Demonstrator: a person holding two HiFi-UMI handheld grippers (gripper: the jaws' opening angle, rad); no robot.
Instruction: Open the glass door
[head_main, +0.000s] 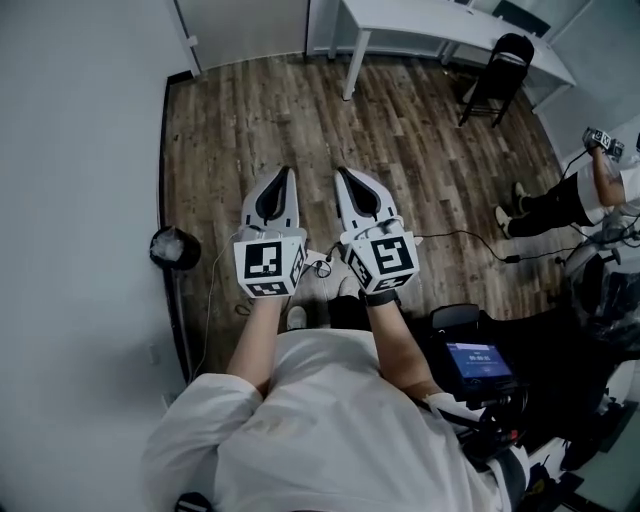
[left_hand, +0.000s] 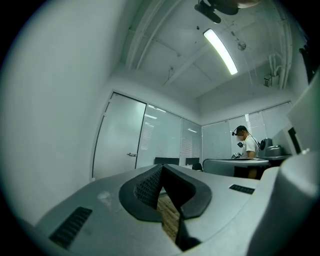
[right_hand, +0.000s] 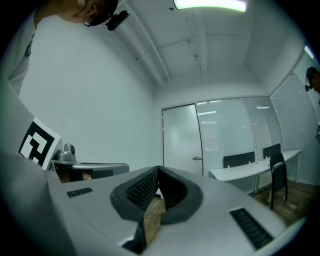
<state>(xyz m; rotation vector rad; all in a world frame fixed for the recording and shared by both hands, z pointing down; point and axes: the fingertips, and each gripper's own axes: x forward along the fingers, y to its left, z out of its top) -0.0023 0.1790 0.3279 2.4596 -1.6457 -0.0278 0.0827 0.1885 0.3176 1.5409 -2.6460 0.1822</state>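
The frosted glass door (left_hand: 120, 136) stands closed in the far wall, with a small lever handle (left_hand: 132, 154) on its right side. The right gripper view shows the same door (right_hand: 182, 140) and handle (right_hand: 197, 158) well ahead, beside glass wall panels. My left gripper (head_main: 284, 172) and right gripper (head_main: 340, 172) are held side by side over the wood floor, far short of the door. Both point roughly level. The left gripper (left_hand: 162, 167) has its jaws together with nothing between them. So does the right gripper (right_hand: 158, 170).
A long white table (head_main: 440, 25) and a black chair (head_main: 500, 70) stand at the far right. A black bin (head_main: 175, 248) sits by the left wall. A seated person's legs (head_main: 545, 205) and floor cables (head_main: 470, 240) lie right. Another person (left_hand: 245, 145) sits at a desk.
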